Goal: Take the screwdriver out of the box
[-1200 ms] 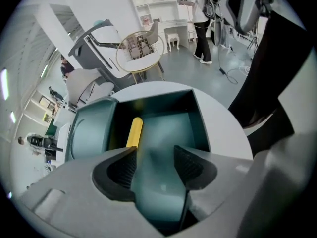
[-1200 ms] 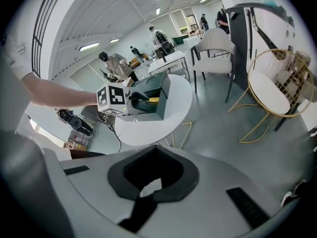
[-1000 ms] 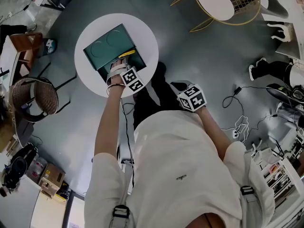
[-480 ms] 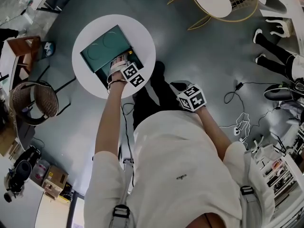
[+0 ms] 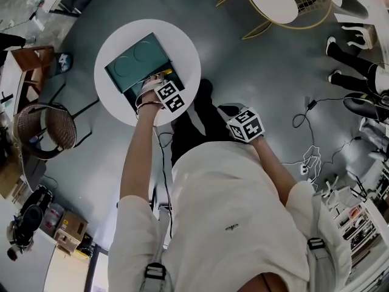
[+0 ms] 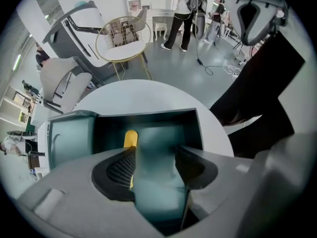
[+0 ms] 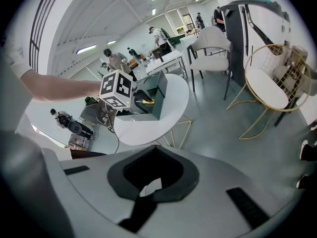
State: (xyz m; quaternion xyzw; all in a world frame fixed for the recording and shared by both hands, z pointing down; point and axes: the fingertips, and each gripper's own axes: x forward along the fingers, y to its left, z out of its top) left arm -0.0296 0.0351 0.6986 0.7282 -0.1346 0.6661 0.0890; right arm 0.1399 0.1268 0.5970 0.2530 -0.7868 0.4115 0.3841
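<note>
round white table (image 5: 185, 47), open teal box (image 5: 137, 59) lying on it

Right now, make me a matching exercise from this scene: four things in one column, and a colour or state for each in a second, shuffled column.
Column one:
1. screwdriver
2. box
3. round table
4. right gripper

Column two:
A. white top
B. jaws shut, nothing held, away from the table
C. teal, open
D. yellow handle, lying in the box

Pairs: 1-D, 2-C, 3-A, 4-B.
</note>
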